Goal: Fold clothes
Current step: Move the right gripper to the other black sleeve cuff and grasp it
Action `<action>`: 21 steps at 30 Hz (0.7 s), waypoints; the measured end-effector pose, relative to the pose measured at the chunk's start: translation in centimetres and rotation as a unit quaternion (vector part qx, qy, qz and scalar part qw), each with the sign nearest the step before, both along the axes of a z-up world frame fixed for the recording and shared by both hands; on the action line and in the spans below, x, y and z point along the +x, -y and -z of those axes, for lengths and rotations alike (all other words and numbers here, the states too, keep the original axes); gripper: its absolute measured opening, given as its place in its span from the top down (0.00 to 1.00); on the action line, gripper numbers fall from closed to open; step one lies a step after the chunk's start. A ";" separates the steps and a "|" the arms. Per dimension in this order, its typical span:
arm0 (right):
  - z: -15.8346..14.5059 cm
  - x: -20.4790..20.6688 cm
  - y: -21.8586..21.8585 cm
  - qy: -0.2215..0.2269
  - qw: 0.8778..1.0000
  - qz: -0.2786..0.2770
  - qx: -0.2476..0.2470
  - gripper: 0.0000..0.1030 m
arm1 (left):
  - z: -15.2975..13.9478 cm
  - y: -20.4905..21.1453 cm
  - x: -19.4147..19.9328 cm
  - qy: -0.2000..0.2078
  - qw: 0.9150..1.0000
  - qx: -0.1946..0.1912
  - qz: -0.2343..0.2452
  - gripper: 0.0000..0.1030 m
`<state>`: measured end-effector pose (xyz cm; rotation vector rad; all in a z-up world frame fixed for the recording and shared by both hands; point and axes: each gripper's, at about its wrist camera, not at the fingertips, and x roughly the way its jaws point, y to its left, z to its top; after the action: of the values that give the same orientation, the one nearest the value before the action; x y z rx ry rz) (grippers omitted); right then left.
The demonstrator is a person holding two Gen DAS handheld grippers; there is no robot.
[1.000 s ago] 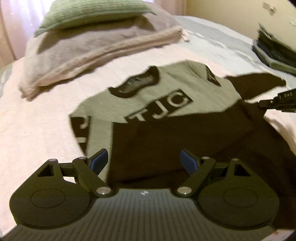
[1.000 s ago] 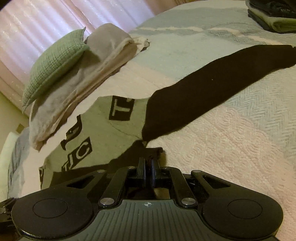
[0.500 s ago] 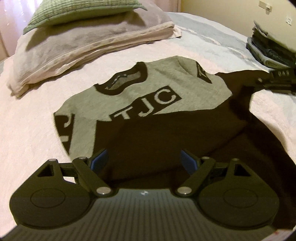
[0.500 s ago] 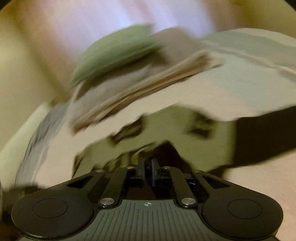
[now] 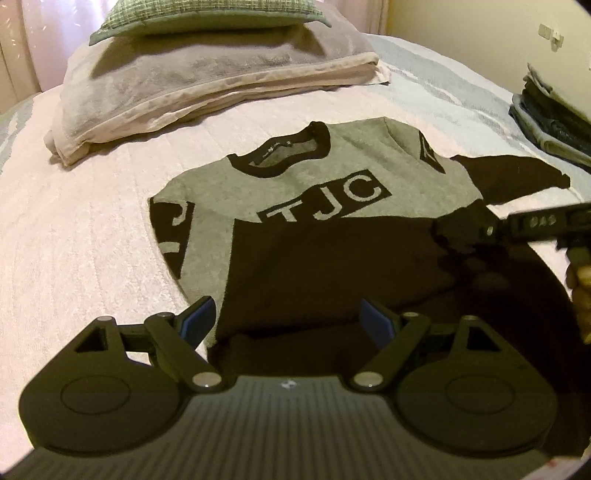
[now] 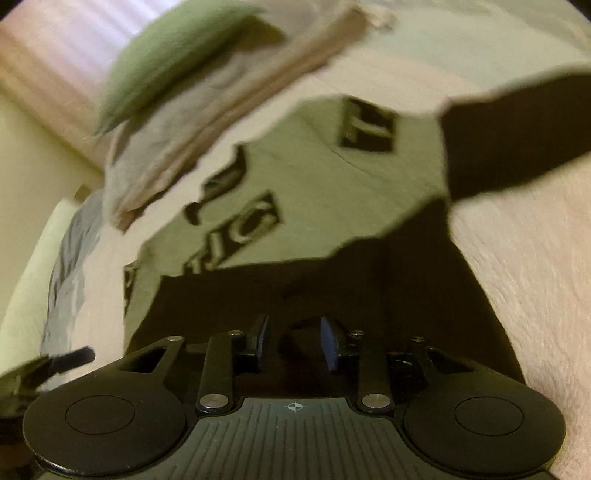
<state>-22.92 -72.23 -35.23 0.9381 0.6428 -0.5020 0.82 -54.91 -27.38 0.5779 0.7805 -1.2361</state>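
Grey-and-black knitted TJC sweater (image 5: 332, 206) lies on your pink quilted bedspread (image 5: 92, 229); right gripper (image 6: 295, 347) just opening, nothing pinched; left gripper (image 5: 284, 321) gapes empty.

This is a bedroom in a home. A bed (image 5: 92, 229) covered with a pale pink and light blue quilted spread fills both views, with a folded beige blanket (image 5: 207, 85) and a green cushion (image 5: 207, 14) stacked at its far end. Sheer curtains (image 5: 22, 44) hang behind, a cream wall (image 5: 480, 22) carries a switch plate (image 5: 546, 31), and a pile of folded clothes (image 5: 550, 118) sits at the bed's edge.
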 end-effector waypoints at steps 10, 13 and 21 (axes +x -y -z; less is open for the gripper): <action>-7.1 -8.2 0.7 -0.013 0.993 0.113 -0.044 0.61 | -1.6 0.9 -1.7 0.001 1.000 0.006 0.029 0.20; -8.5 -12.2 3.4 -0.041 0.985 0.156 -0.062 0.59 | -2.4 2.7 -3.4 -0.009 0.999 0.005 0.049 0.20; -7.4 -22.8 15.2 -0.053 0.958 0.272 -0.076 0.54 | -3.4 10.8 -9.7 -0.028 0.998 0.000 0.064 0.20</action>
<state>-45.72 -87.40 -27.79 0.9436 0.4261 -1.0838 -8.87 -65.76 -23.99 0.6018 0.8003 -1.3752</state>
